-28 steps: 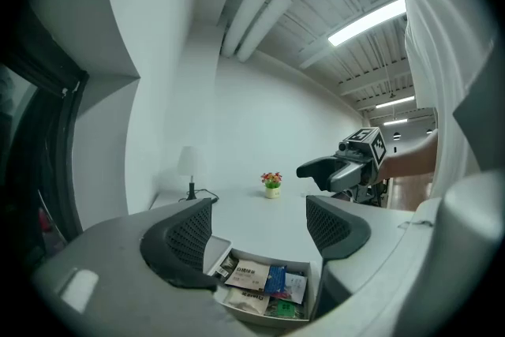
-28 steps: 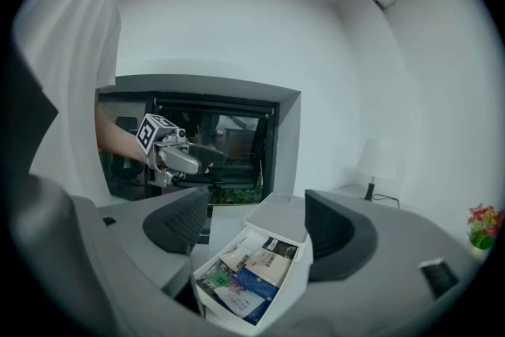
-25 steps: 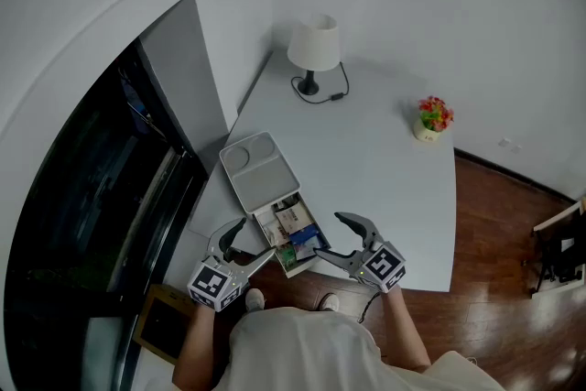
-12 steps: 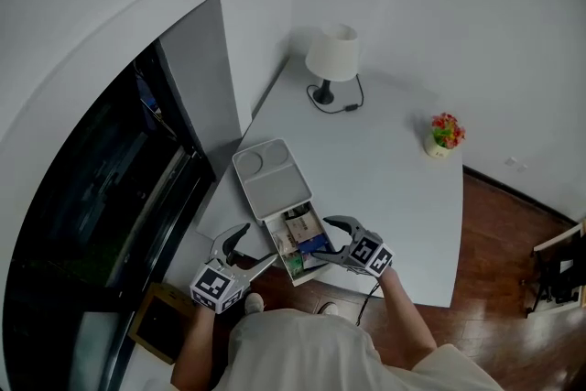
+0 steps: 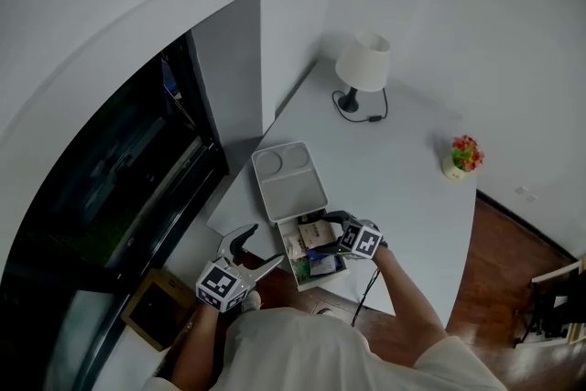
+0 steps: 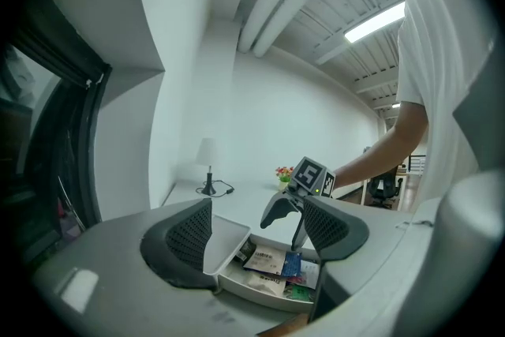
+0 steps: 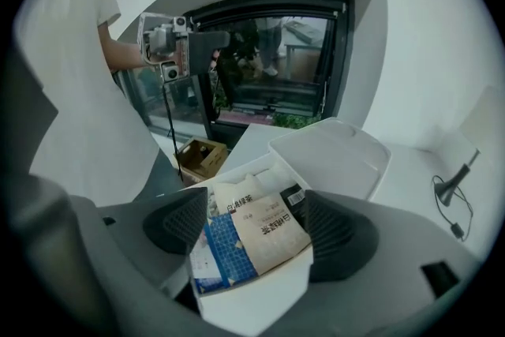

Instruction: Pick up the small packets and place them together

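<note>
White walls point(image 5: 476, 5), big dark window point(image 5: 110, 179) on left. White table point(image 5: 403, 169): lamp point(image 5: 363, 64) at far corner, flower pot point(image 5: 461, 157) near right edge. Wood floor point(image 5: 508, 288), cardboard box point(image 5: 157, 314) below window. Ceiling strip light point(image 6: 377, 21) on.

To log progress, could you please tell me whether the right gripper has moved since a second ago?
Yes. The right gripper was beside the open box's right edge; now it is over the packets inside, jaws apart.

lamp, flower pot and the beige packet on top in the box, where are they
lamp point(image 5: 363, 62), head view, on the white shade.
flower pot point(image 5: 453, 168), head view, on the pot below the blooms.
beige packet point(image 7: 267, 234), right gripper view, on its printed face.
</note>
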Demonstrator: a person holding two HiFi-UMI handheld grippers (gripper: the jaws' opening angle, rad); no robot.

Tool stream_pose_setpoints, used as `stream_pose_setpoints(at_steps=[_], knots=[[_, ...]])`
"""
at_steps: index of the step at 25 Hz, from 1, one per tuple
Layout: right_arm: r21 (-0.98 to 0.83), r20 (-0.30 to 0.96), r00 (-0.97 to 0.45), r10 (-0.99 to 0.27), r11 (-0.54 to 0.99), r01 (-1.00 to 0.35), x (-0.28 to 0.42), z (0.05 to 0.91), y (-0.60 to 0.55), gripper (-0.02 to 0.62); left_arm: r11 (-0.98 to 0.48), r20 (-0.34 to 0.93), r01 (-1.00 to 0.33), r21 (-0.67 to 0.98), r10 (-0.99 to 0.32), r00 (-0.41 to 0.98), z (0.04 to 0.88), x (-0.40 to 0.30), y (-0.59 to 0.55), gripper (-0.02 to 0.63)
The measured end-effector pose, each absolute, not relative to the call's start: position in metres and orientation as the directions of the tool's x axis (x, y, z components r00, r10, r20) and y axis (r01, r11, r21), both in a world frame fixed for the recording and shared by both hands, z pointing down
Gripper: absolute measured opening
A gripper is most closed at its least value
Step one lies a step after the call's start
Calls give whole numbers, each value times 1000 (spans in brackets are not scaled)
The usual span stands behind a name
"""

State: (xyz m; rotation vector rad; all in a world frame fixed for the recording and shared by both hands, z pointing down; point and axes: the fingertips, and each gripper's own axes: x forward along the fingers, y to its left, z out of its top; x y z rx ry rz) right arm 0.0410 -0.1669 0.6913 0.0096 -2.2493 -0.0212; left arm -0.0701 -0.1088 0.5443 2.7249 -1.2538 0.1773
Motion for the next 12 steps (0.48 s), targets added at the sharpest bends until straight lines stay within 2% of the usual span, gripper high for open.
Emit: stream_pose_setpoints(at_steps=[7,12], knots=[[42,900,-429,81,962,270,35,735,-167,382,-611,177,-788,80,-769,614,551,-78,-106,359],[-9,940,-318,124,940,340,34,750,-169,382,-590,182,-804,75,-785,593,550,-82,-105,359]])
